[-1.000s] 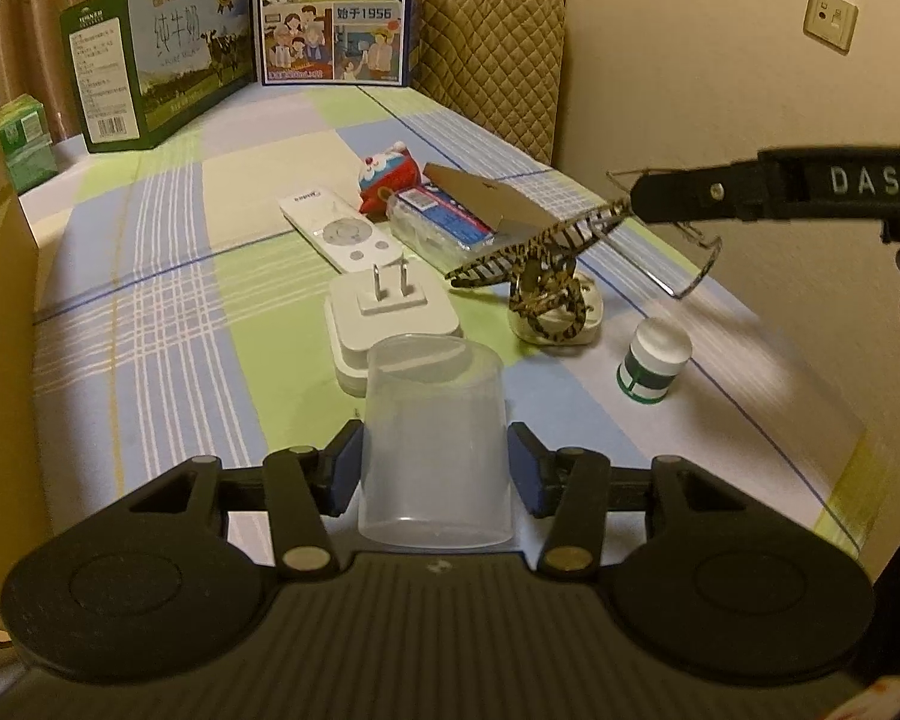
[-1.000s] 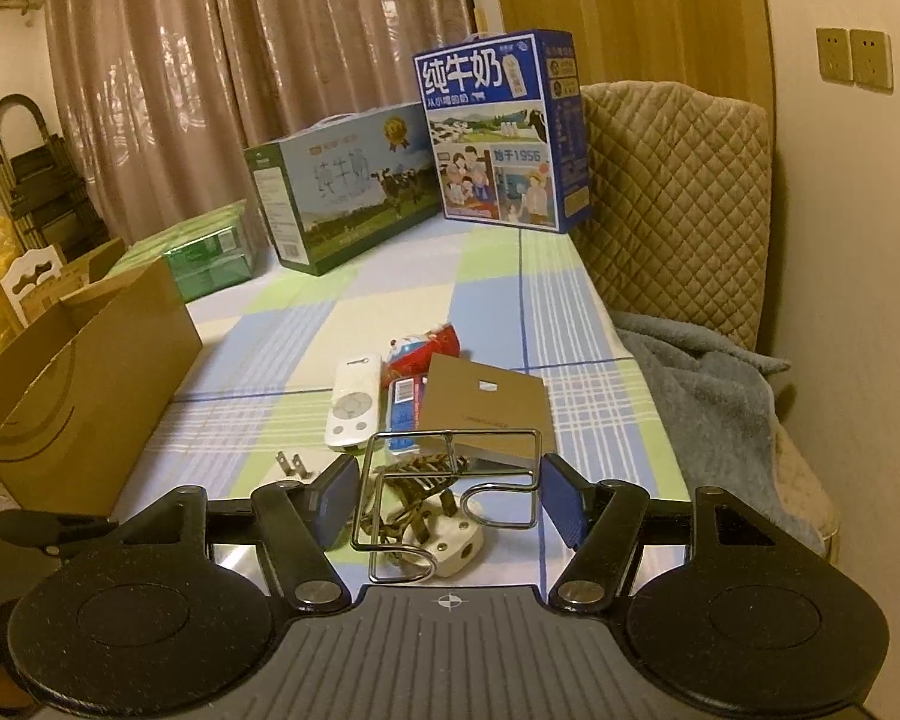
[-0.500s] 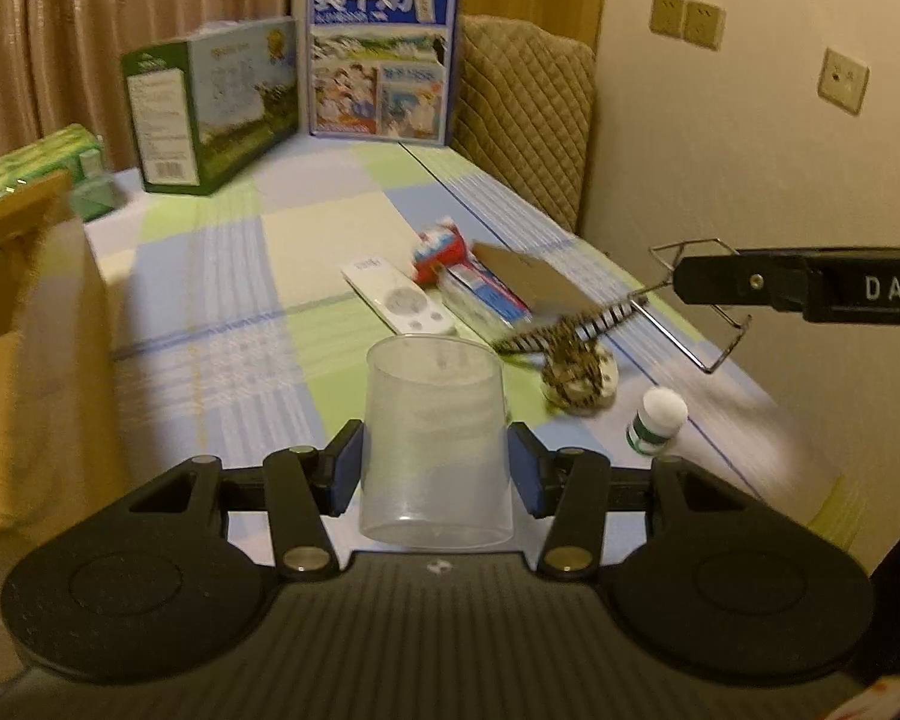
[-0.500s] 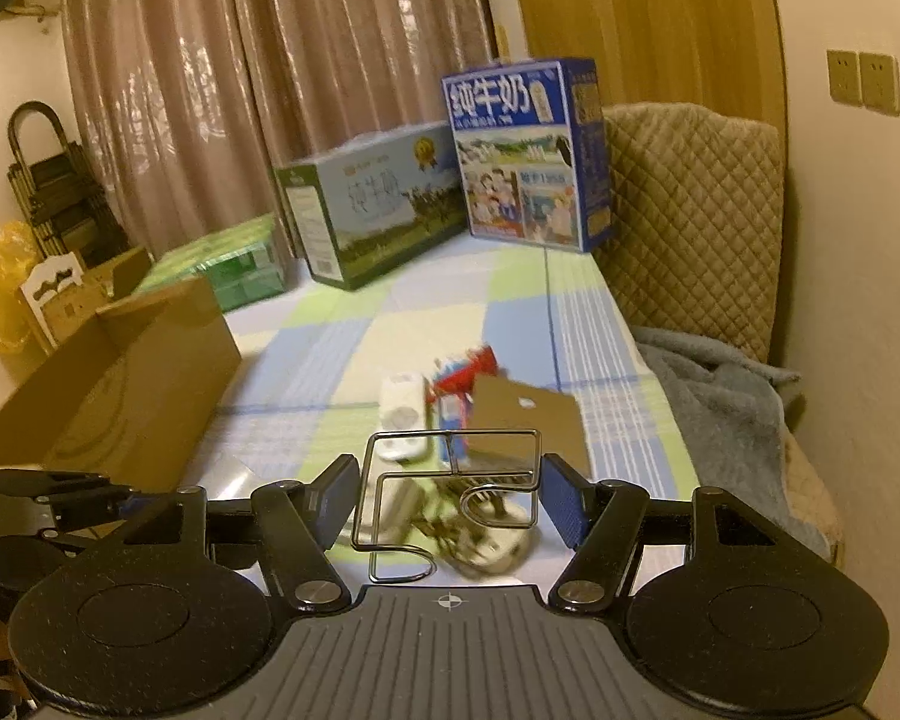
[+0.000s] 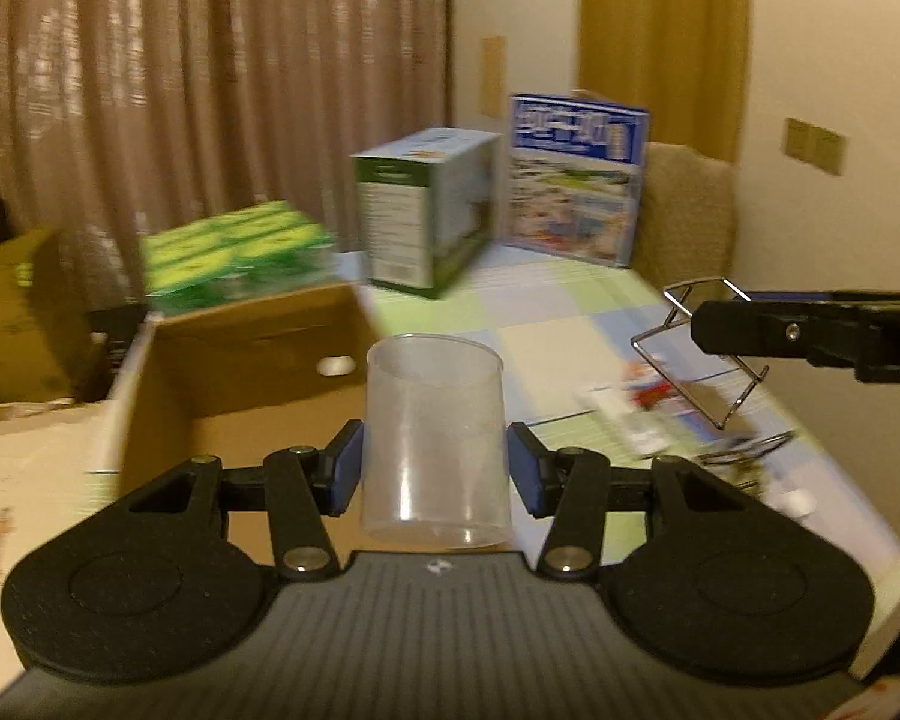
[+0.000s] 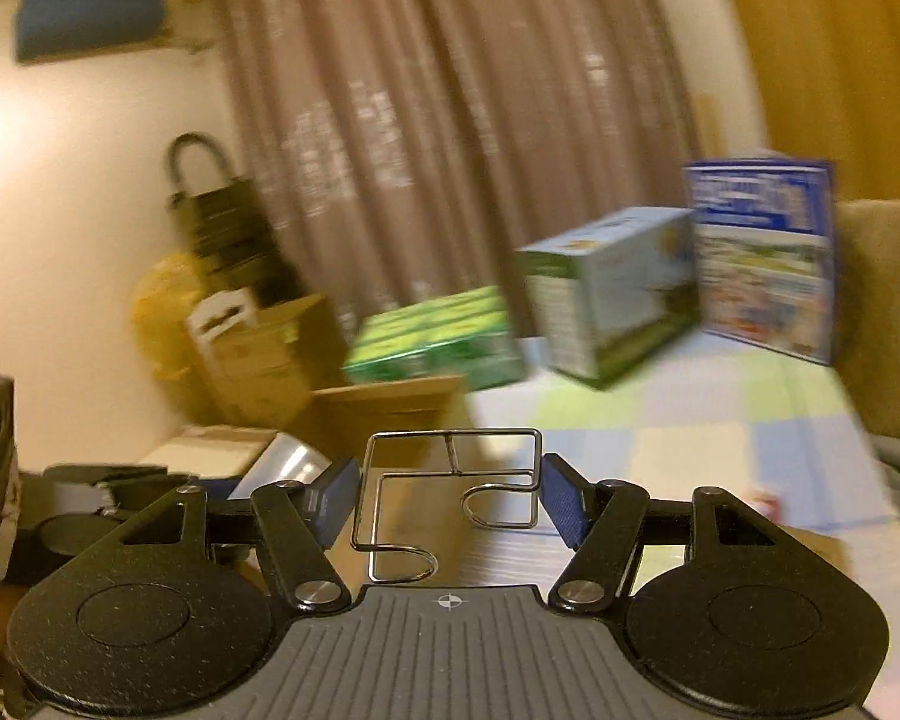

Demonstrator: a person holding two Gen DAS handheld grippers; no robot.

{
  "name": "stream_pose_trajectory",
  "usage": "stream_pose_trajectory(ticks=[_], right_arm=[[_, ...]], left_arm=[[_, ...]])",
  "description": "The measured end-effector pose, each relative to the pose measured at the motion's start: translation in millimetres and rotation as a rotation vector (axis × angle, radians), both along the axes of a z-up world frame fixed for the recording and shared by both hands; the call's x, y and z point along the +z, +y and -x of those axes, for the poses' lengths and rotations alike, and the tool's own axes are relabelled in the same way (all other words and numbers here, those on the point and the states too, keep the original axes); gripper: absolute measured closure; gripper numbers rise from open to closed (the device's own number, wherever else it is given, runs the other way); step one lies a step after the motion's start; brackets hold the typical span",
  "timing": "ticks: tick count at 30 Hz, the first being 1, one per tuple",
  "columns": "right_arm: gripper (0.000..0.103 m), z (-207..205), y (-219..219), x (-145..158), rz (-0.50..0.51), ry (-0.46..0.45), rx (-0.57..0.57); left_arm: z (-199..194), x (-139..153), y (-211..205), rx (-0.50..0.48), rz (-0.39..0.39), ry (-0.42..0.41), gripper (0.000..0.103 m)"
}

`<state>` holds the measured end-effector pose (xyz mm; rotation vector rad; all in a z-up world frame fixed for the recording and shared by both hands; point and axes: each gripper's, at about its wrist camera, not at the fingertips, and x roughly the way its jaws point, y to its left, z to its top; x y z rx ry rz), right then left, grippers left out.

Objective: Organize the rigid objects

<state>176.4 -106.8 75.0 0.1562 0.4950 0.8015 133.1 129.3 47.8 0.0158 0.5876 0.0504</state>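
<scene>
Between our two grippers, a cup and a wire frame ride toward the open box.

Between the blue pads of our left gripper [image 5: 435, 468] sits the translucent, frosted plastic cup [image 5: 435, 438], upright, mouth up, clamped across its lower wall; we judge it light, thin-walled and slick, so we squeeze low near the stiffer base and gently, lest it flex or pop free. Our right gripper [image 6: 447, 495] is closed on the bent silver wire frame [image 6: 450, 492], a thin chrome rod folded into rectangles with hooked ends, pinched across its width; we judge it light, springy and apt to pivot. Both hang in the air, the open brown cardboard box [image 5: 258, 384] just beyond the cup, the checked pastel tablecloth [image 5: 546, 312] to its right.
</scene>
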Motion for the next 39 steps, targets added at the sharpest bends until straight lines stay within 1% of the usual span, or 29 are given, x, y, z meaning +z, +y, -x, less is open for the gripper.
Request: stream_pose_trajectory(ticks=[3, 7, 10, 12, 16, 21, 23, 24, 33, 39], right_arm=[[0.041, -2, 48, -8, -0.007, 0.039, 0.072], [0.041, -7, 94, -24, 0.02, 0.082, 0.124], [0.041, -8, 121, -38, 0.064, 0.098, 0.147], [0.041, -11, 128, -47, 0.085, 0.1, 0.149], [0.041, -16, 134, -61, 0.11, 0.116, 0.145], [0.041, -16, 136, -68, 0.128, 0.125, 0.142], [0.041, -18, 136, -70, 0.133, 0.129, 0.137], [0.041, -17, 135, -70, 0.134, 0.131, 0.135], [0.04, -11, 136, -71, 0.155, 0.132, 0.129], [0.04, -9, 139, -73, 0.154, 0.135, 0.129]], left_arm=[[7, -4, 35, 0.049, -0.016, 0.027, 0.057], [15, -15, 70, 0.096, -0.007, 0.064, 0.057], [16, -23, 84, 0.107, 0.009, 0.076, 0.057], [17, -29, 89, 0.107, 0.012, 0.081, 0.057], [13, -38, 94, 0.105, 0.022, 0.091, 0.057], [7, -46, 96, 0.109, 0.039, 0.103, 0.057], [6, -48, 94, 0.112, 0.025, 0.103, 0.054], [7, -48, 94, 0.111, 0.019, 0.099, 0.049], [15, -41, 100, 0.141, 0.027, 0.084, 0.049], [22, -36, 105, 0.16, 0.047, 0.073, 0.049]])
